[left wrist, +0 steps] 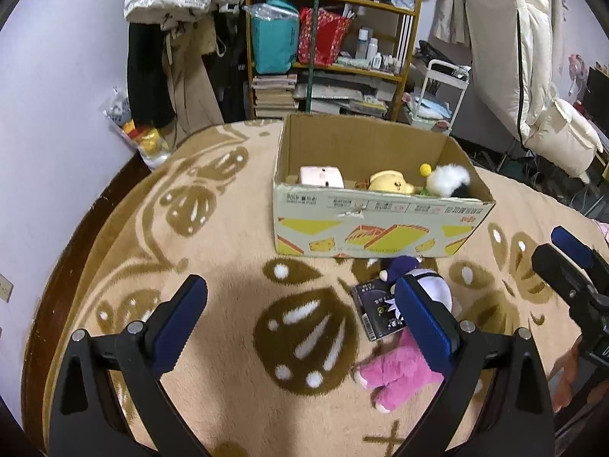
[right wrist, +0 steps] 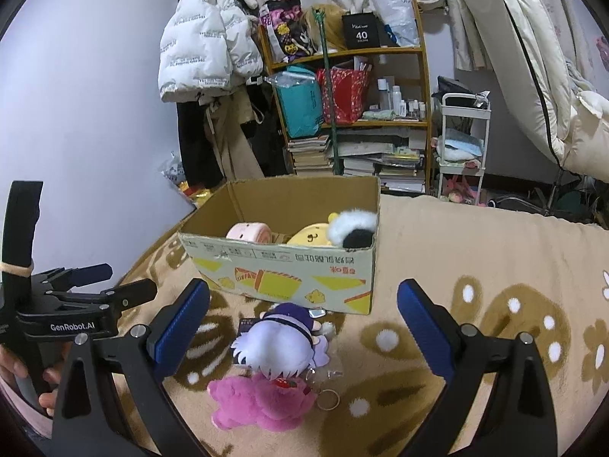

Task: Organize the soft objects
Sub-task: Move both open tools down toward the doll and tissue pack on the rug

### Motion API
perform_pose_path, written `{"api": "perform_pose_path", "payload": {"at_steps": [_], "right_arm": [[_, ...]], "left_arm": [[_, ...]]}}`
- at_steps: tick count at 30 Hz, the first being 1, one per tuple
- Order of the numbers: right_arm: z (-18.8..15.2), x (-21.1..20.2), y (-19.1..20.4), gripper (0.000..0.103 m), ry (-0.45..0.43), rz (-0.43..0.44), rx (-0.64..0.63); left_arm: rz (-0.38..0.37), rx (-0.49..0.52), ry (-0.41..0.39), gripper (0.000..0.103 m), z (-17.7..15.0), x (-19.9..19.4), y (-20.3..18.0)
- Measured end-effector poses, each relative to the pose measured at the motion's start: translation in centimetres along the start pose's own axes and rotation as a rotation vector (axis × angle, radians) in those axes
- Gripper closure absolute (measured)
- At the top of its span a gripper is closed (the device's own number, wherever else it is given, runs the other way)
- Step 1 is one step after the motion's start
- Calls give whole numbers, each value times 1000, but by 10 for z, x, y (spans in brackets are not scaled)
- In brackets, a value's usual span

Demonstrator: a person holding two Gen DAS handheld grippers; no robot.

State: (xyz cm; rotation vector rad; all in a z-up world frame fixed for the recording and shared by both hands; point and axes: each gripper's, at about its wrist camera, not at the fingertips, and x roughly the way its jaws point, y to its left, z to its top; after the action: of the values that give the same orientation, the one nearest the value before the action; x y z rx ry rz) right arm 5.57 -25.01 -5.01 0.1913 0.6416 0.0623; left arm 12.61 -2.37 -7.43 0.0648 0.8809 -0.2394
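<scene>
Jaws of both grippers stand wide apart and empty. The right gripper (right wrist: pixel 303 320) hovers over the blanket (right wrist: pixel 475 236), framing the plush doll (right wrist: pixel 272 361), which lies between the jaw lines at roughly 6 o'clock of the view's centre, just on the near side of the cardboard box (right wrist: pixel 281 270). The doll's long axis runs from 12 o'clock (purple-hatted, white-haired head, close to the box wall) to 7 o'clock (pink body), so it lies nearly along the jaws' reach; a closing stroke would probably meet it across its width. The left gripper (left wrist: pixel 300 316) points at bare blanket, and the doll sits at its 4 o'clock, partly hidden behind its right finger. The right gripper thus appears the better placed, and the box lies straight ahead at its 12 o'clock.

The box already holds a pink plush (right wrist: pixel 248 231), a yellow plush (right wrist: pixel 310 237) and a black-and-white plush (right wrist: pixel 356 228).

The right wrist view shows the doll whole, with a keyring (right wrist: pixel 328 399) at its side. The left wrist view alone shows clearly a dark flat packet (left wrist: pixel 375 310) lying under or against the doll's head; whether the two touch cannot be told.
</scene>
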Motion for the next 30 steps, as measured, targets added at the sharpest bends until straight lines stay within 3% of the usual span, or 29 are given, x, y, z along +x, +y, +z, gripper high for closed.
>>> {"api": "perform_pose_path", "payload": {"at_steps": [7,19,30], "right_arm": [[-9,32,-1,0,112,13,-9],[-30,79,11,0,233,7,-73],[-43,109,22,0,306,19,-122]], "left_arm": [[-45,-75,97,5,-3,33,8],[-76,-145,148,5,7,68,21],[-98,-121,220,5,2,100,10]]}}
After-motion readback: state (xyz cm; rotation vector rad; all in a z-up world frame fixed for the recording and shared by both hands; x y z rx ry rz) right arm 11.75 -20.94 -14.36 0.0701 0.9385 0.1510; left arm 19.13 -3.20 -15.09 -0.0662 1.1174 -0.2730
